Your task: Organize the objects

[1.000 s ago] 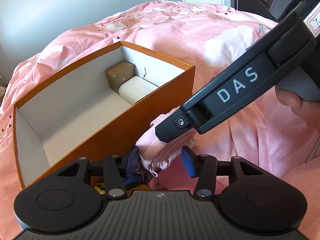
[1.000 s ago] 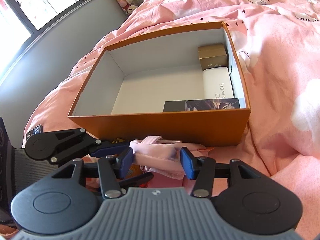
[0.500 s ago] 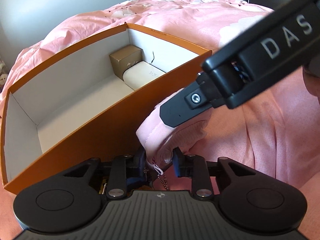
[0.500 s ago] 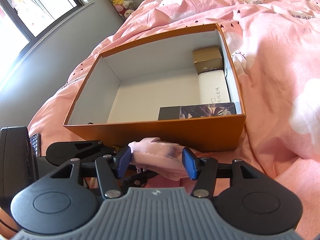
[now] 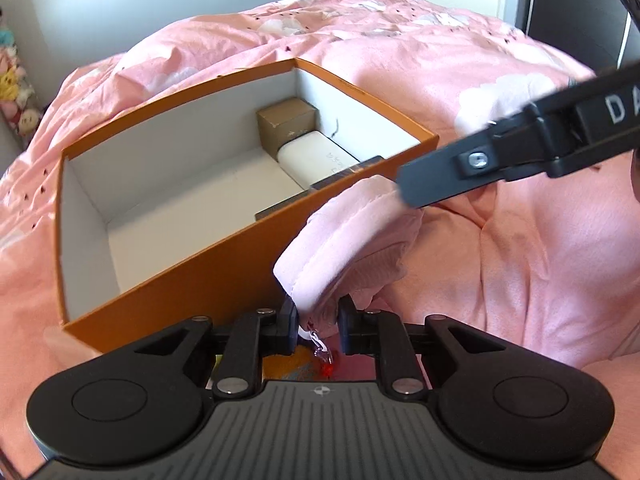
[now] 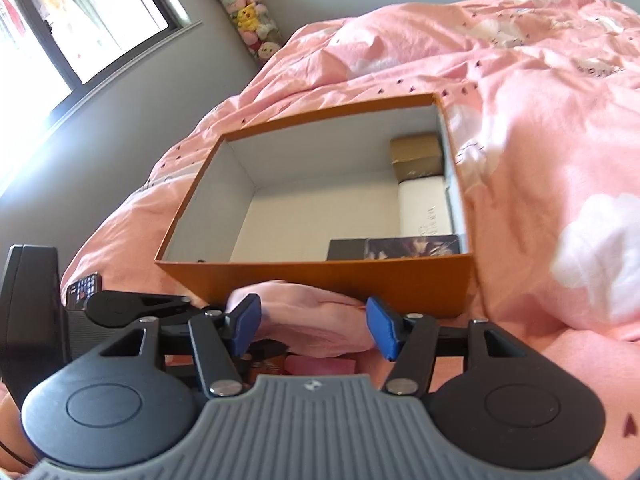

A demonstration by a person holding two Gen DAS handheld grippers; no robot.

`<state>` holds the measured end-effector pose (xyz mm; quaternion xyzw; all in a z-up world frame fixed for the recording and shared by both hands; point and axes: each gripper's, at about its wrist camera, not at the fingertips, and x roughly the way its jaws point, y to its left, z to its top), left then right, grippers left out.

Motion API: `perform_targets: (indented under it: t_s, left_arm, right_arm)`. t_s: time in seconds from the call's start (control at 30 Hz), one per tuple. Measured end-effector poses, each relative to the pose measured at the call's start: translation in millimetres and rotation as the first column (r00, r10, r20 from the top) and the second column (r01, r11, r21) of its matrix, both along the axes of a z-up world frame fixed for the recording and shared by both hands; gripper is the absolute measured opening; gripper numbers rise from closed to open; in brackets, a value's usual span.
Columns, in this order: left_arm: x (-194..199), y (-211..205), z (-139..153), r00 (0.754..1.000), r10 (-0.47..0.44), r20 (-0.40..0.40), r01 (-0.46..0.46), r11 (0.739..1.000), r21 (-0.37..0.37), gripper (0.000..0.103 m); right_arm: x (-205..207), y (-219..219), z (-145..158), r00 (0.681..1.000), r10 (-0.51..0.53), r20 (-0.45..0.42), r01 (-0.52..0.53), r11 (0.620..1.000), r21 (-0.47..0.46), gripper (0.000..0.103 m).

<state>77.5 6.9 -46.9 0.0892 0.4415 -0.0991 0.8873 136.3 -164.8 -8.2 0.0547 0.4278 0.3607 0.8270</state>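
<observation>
Lifted pouch [image 5: 352,248], long axis box-ward [image 5: 180,264].

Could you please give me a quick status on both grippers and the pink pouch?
Left gripper just closed on pink pouch. Right gripper opening around it. Orange box wall directly ahead.

White letters "DA" on the black right gripper [image 5: 408,196] arm.
</observation>
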Motion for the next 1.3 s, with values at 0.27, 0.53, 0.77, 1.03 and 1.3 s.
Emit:
perform_targets:
  t_s: [0.27, 0.53, 0.77, 1.03, 1.3]
  left_arm:
    - [-15.4, 39.6, 30.3, 0.994, 0.1, -0.038, -0.103, 0.991, -0.084, 0.021]
    - [-19.0, 40.3, 20.9, 0.988, 0.146, -0.046, -0.149, 0.986, -0.08, 0.022]
    - [-17.7, 37.9, 18.5, 0.988, 0.148, -0.044, -0.151, 0.985, -0.083, 0.022]
    - [-16.7, 40.1, 16.1, 0.986, 0.158, -0.044, -0.161, 0.983, -0.086, 0.022]
    - [-16.4, 43.1, 16.3, 0.985, 0.167, -0.044, -0.171, 0.98, -0.102, 0.022]
  right_arm:
    - [1.8, 2.1, -37.8, 0.982, 0.036, -0.184, -0.055, 0.993, -0.104, 0.055]
    - [3.0, 49.6, -105.9, 0.944, 0.118, -0.307, -0.194, 0.954, -0.23, 0.055]
    - [18.5, 48.6, -134.0, 0.905, 0.099, -0.413, -0.174, 0.974, -0.146, 0.06]
    - [5.8, 37.5, -108.0, 0.925, 0.096, -0.367, -0.15, 0.981, -0.12, 0.026]
    - [-5.7, 32.6, -89.4, 0.945, 0.1, -0.312, -0.137, 0.986, -0.099, 0.019]
